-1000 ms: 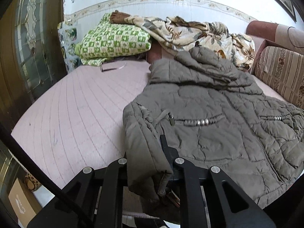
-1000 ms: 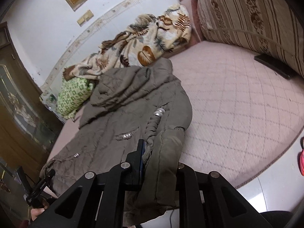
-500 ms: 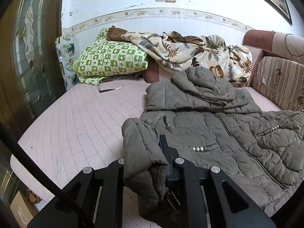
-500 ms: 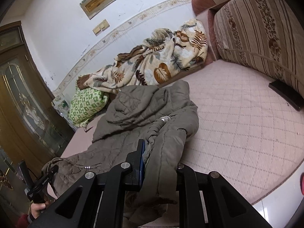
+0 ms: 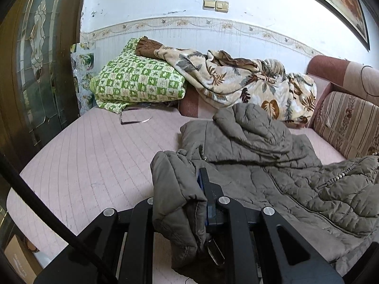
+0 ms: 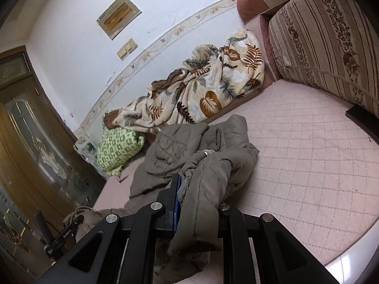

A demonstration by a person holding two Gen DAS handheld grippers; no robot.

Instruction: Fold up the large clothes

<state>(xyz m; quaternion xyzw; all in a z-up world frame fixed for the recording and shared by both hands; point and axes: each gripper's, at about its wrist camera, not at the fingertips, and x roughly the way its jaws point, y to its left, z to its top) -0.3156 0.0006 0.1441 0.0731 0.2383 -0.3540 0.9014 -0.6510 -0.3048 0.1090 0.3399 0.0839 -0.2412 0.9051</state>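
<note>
Jacket (image 5: 272, 165) hem lifted higher off pink bed (image 5: 94, 161); both tongs clamped.

A pink quilted mattress (image 5: 99, 156) fills the room's middle. At its far edge, against a white wall with a floral border strip (image 5: 189, 22), lies a green-and-white checked pillow (image 5: 139, 82), with a crumpled cream blanket printed with brown leaves (image 5: 239, 80) resting partly on it. A striped floral cushion (image 6: 327, 37) leans at one side. Two beige light switches (image 5: 215, 5) sit on the wall. A dark wooden door with patterned glass (image 5: 35, 54) stands beside the pillow.
</note>
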